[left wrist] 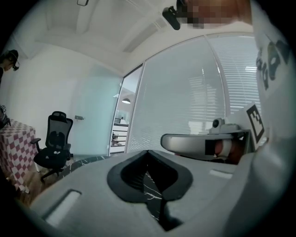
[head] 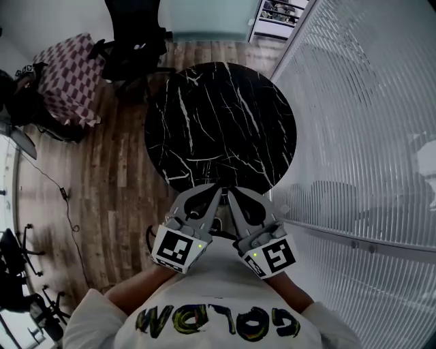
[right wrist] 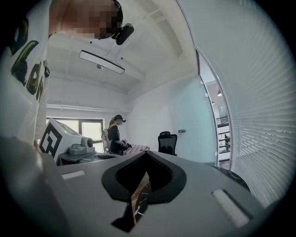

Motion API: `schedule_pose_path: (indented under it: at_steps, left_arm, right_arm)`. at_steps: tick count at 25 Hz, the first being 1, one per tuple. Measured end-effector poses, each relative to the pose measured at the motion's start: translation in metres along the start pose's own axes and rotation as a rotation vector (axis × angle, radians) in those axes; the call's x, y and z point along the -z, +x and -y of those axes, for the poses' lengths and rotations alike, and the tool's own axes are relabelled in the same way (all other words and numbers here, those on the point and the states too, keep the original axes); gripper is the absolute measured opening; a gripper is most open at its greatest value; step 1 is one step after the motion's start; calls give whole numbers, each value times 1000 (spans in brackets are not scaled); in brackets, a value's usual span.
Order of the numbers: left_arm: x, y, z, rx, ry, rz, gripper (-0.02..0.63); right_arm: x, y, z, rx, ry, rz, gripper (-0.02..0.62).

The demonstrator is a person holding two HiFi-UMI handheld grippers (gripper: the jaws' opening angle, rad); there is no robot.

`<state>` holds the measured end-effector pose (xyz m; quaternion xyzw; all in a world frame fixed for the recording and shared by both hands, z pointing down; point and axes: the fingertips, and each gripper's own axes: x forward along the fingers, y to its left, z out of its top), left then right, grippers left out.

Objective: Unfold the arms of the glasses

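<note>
- Below the head camera, a round black marble table (head: 204, 116) with white veins stands on a plank floor (head: 102, 177). The grey left gripper (head: 216, 189) and right gripper (head: 231, 193) hang at its near edge, tips almost meeting.
- Left gripper view: the jaws are pressed together with nothing between them, and a mesh office chair (left wrist: 54, 143) stands beyond.
- Right gripper view: the jaws are likewise closed and empty. No view shows where the glasses are.

**What We Can't See Well**

The near rim of the black table (head: 218, 116) hides behind the left gripper (head: 218, 189) and the right gripper (head: 231, 192). The white shirt (head: 218, 300) runs off the bottom edge. What sits on the far shelves (head: 278, 12) is too small to tell. In the left gripper view, a person (left wrist: 8, 62) is cut off at the side.
</note>
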<state>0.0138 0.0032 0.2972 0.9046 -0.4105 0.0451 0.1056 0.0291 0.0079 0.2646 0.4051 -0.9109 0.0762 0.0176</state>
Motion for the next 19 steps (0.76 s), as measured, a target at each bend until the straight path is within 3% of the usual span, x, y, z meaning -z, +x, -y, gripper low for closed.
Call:
schedule_pose_path:
  at_steps: [10, 19]
  left_arm:
    - [-10, 12, -4, -4, 2, 40, 0]
    - [3, 12, -13, 0, 6, -26, 0]
  right_arm:
    - [2, 6, 11, 1, 17, 11, 2]
    - [3, 17, 10, -10, 14, -9, 2]
